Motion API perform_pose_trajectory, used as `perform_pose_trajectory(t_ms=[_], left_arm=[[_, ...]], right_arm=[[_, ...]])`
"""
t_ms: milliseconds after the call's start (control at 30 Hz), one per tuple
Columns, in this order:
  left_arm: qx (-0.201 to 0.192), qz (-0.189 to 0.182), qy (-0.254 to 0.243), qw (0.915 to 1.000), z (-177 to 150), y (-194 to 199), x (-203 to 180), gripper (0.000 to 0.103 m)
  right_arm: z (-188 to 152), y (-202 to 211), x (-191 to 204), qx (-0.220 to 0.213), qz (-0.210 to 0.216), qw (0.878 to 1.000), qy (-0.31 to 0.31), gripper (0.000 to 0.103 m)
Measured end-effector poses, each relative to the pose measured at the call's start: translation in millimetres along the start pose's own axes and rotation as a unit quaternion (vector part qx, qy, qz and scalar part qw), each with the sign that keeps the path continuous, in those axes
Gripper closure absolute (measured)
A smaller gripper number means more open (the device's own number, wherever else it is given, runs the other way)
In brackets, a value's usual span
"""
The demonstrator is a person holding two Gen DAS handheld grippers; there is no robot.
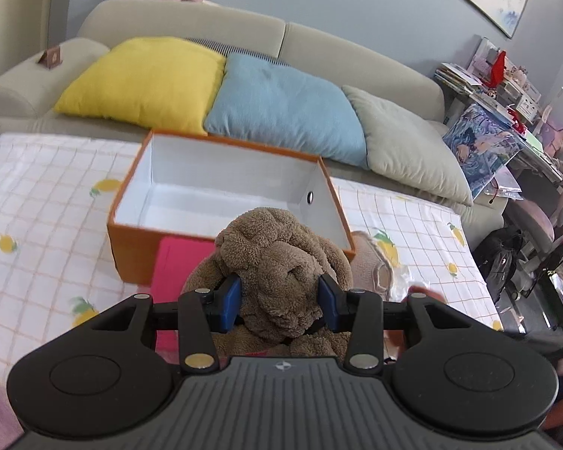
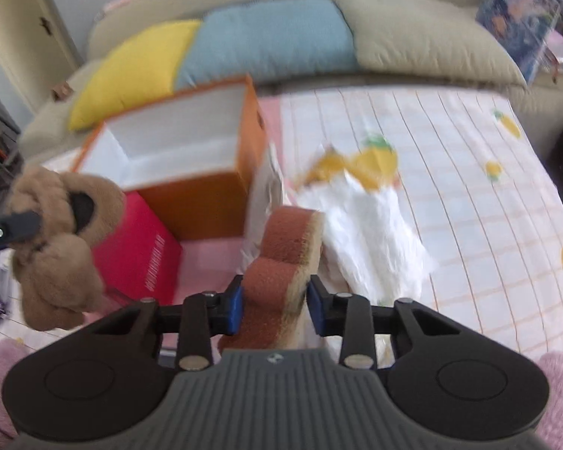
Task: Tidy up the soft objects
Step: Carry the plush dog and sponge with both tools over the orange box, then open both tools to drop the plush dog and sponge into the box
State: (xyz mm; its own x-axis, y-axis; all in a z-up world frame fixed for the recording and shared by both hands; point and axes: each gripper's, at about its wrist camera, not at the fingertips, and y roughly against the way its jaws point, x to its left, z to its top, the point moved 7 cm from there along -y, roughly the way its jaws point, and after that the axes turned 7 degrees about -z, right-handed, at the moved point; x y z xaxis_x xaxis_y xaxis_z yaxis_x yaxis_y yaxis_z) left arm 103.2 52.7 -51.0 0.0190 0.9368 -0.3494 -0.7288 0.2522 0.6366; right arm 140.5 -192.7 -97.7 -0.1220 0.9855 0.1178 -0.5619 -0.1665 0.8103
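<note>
My left gripper [image 1: 280, 302] is shut on a brown plush dog [image 1: 281, 262] and holds it just in front of the open orange box [image 1: 131, 251], whose white inside holds nothing. The dog also shows at the left of the right wrist view [image 2: 56, 240], held above the table. My right gripper [image 2: 274, 309] is shut on a brown, toast-shaped soft toy [image 2: 285, 258] and holds it to the right of the orange box [image 2: 206, 195]. The view is blurred.
A red box [image 2: 139, 251] lies in front of the orange box. A crumpled white plastic bag [image 2: 371, 232] lies on the lemon-print cloth [image 2: 469, 206]. Yellow [image 1: 142, 78], blue [image 1: 285, 105] and grey [image 1: 413, 142] cushions lean on the sofa behind. A cluttered shelf [image 1: 506, 112] stands at right.
</note>
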Motion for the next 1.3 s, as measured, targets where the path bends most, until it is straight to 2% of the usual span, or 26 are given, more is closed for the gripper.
perform_pose_trajectory(t_ms=[167, 267, 433, 567, 733, 867, 933, 1100, 1300], left_arm=[[-0.017, 0.016, -0.021, 0.9995, 25, 7, 13, 0.054], [-0.019, 0.024, -0.027, 0.9992, 44, 5, 24, 0.054], [-0.019, 0.037, -0.032, 0.9986, 75, -6, 46, 0.054], [0.0, 0.056, -0.053, 0.997, 96, -29, 62, 0.054], [0.061, 0.073, -0.096, 0.9908, 108, -87, 85, 0.054], [0.13, 0.086, -0.11, 0.9816, 97, -136, 106, 0.054], [0.157, 0.096, -0.119, 0.9757, 87, -153, 114, 0.054], [0.19, 0.111, -0.133, 0.9664, 69, -172, 127, 0.054], [0.2, 0.114, -0.133, 0.9641, 63, -174, 134, 0.048]], right_arm=[[36, 33, 26, -0.064, 0.042, 0.997, 0.019, 0.07], [60, 34, 47, -0.083, 0.074, 0.994, 0.019, 0.07], [97, 13, 91, -0.094, 0.127, 0.987, 0.017, 0.07], [123, -21, 124, -0.095, 0.136, 0.986, 0.024, 0.07], [139, -71, 156, -0.072, 0.164, 0.983, 0.039, 0.07], [136, -117, 177, -0.046, 0.128, 0.987, 0.085, 0.07], [130, -140, 180, -0.017, 0.129, 0.987, 0.09, 0.07], [115, -177, 186, 0.034, 0.126, 0.987, 0.096, 0.07], [106, -197, 187, 0.07, 0.135, 0.984, 0.097, 0.069]])
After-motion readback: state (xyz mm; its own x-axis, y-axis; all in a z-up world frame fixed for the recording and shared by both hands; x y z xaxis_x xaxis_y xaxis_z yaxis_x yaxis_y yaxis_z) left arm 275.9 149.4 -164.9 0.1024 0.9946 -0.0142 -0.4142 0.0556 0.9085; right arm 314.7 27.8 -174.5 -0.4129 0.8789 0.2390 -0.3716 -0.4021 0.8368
